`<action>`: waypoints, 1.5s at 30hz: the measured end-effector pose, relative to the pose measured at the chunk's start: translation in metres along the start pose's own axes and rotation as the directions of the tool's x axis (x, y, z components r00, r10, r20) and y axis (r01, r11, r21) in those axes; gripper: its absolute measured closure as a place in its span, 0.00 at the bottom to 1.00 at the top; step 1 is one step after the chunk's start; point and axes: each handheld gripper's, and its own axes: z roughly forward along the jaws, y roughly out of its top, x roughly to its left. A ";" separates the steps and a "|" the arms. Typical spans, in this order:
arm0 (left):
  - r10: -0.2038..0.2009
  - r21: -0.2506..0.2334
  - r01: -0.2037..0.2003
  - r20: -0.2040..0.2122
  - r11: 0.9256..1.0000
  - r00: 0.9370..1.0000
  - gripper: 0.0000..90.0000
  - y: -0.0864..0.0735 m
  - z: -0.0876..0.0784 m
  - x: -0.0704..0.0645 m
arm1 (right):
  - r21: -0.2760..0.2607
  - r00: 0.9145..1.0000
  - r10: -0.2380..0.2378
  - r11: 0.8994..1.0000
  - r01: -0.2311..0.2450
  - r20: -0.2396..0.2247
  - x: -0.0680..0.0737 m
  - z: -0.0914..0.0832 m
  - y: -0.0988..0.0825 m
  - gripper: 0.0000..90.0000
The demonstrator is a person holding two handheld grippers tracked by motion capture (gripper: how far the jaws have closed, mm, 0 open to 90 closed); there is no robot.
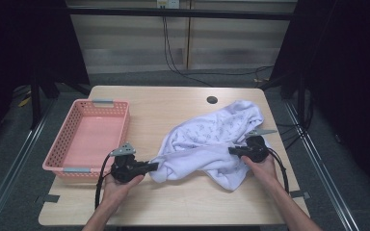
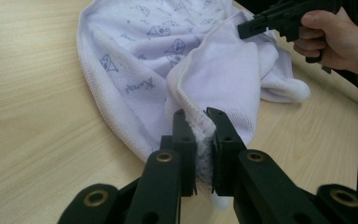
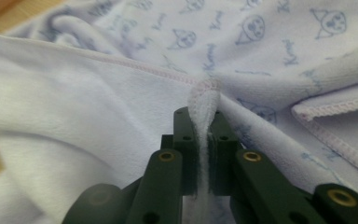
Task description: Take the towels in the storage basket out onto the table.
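Low in the high view, the left gripper (image 1: pixel 153 166) and the right gripper (image 1: pixel 231 150) each clamp a bunched edge of the white printed terry cloth (image 1: pixel 212 139), which lies crumpled right of centre on the light wooden table (image 1: pixel 173 202). Farther left sits a pink plastic basket (image 1: pixel 67 130).

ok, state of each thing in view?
towel: crumpled on the table, pinched at two edges
left gripper: shut on the towel's hem
right gripper: shut on a fold of the towel
pink basket: upright, empty
table: bears towel and basket
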 end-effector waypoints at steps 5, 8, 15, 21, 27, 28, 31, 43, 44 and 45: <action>0.019 -0.075 -0.019 0.009 0.997 1.000 0.94 0.018 -0.014 -0.001 | -0.131 0.999 0.025 0.991 -0.031 -0.041 -0.001 -0.033 0.015 0.96; 0.051 -0.132 -0.052 -0.015 0.990 0.999 0.94 0.042 -0.022 -0.002 | -0.213 0.998 0.017 0.977 -0.028 -0.053 -0.001 -0.054 0.034 0.97; 0.103 -0.279 -0.109 -0.039 0.954 0.994 0.95 0.111 -0.052 -0.009 | -0.402 0.998 -0.015 0.916 -0.014 -0.068 0.003 -0.107 0.095 0.97; 0.172 -0.365 -0.180 -0.056 0.913 0.984 0.95 0.147 -0.088 -0.035 | -0.534 0.993 -0.081 0.845 0.025 -0.083 0.023 -0.163 0.133 0.97; 0.239 -0.390 -0.238 -0.047 0.890 0.970 0.95 0.130 -0.122 -0.067 | -0.575 0.979 -0.174 0.814 0.085 -0.102 0.058 -0.211 0.132 0.97; 0.243 -0.372 -0.239 -0.038 0.897 0.969 0.95 0.120 -0.124 -0.068 | -0.559 0.976 -0.191 0.823 0.101 -0.105 0.064 -0.211 0.121 0.97; 0.212 -0.317 -0.199 0.008 0.927 0.977 0.94 0.083 -0.120 -0.065 | -0.495 0.970 -0.194 0.863 0.099 -0.146 0.070 -0.200 0.084 0.97; 0.154 -0.043 -0.151 0.096 0.988 0.983 0.88 -0.049 -0.107 -0.069 | -0.217 0.928 -0.164 0.972 0.093 -0.334 0.110 -0.152 -0.072 0.87; 0.147 -0.016 -0.146 0.102 0.989 0.984 0.82 -0.053 -0.108 -0.067 | -0.210 0.925 -0.162 0.973 0.092 -0.345 0.112 -0.154 -0.078 0.77; 0.137 0.001 -0.138 0.098 0.991 0.986 0.76 -0.056 -0.108 -0.065 | -0.200 0.928 -0.152 0.976 0.087 -0.339 0.113 -0.154 -0.083 0.69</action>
